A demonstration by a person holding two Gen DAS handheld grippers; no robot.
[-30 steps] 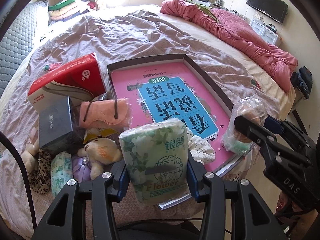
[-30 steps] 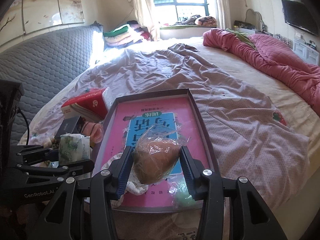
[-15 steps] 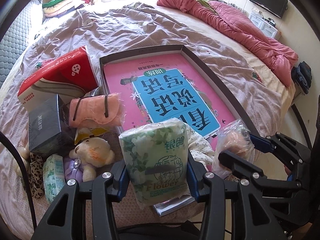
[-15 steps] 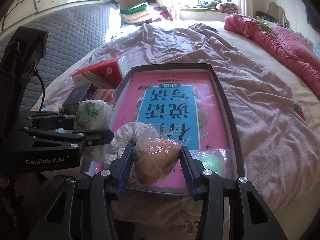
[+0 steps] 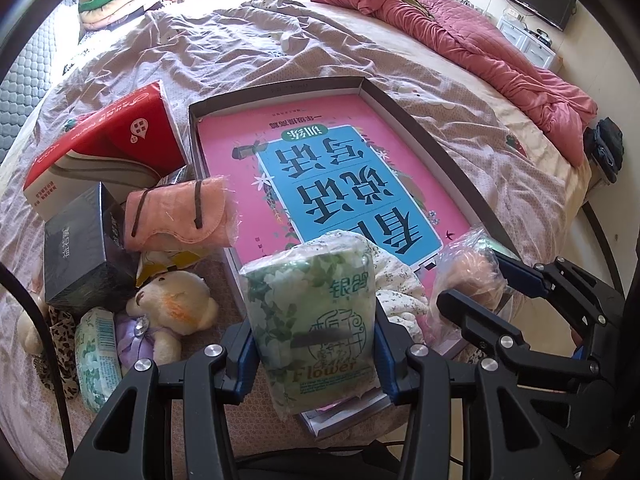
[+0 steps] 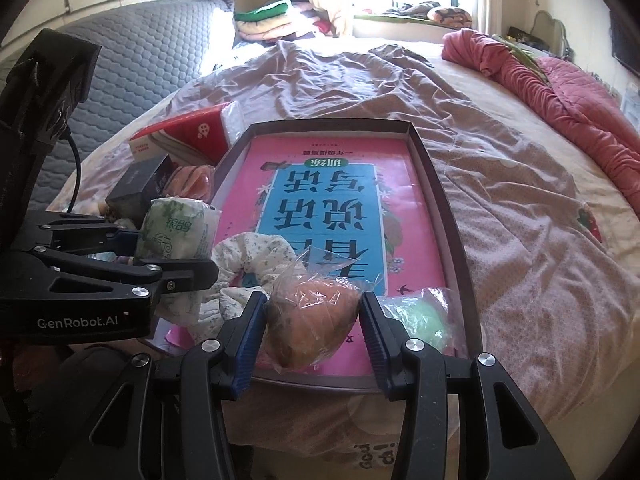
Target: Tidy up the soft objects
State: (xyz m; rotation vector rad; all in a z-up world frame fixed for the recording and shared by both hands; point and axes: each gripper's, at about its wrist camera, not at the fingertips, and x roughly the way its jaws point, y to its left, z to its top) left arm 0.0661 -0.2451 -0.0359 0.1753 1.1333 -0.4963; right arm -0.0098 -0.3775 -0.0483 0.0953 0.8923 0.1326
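My left gripper [image 5: 314, 354] is shut on a green flower-print tissue pack [image 5: 316, 320], held over the near left corner of the dark-rimmed tray [image 5: 436, 152]. My right gripper [image 6: 312, 336] is shut on an orange soft ball in a clear bag [image 6: 312, 320], just above the tray's near edge [image 6: 320, 382]. A pink-and-blue book [image 6: 332, 208] lines the tray. A white floral cloth [image 6: 252, 256] and a green bagged ball [image 6: 424, 316] lie at the tray's near end. The right gripper [image 5: 476, 280] and its ball [image 5: 470, 272] show at the right of the left wrist view.
Left of the tray lie a red tissue box [image 5: 100, 160], a black box [image 5: 80, 256], a pink cloth roll [image 5: 180, 212], a cream teddy bear [image 5: 172, 308] and another green tissue pack [image 5: 96, 356]. A pink quilt [image 5: 480, 48] lies across the bed's far right.
The right gripper has sunk with its bagged ball toward the tray's near end, closer to the left gripper. The left gripper kept its tissue pack and tipped slightly.
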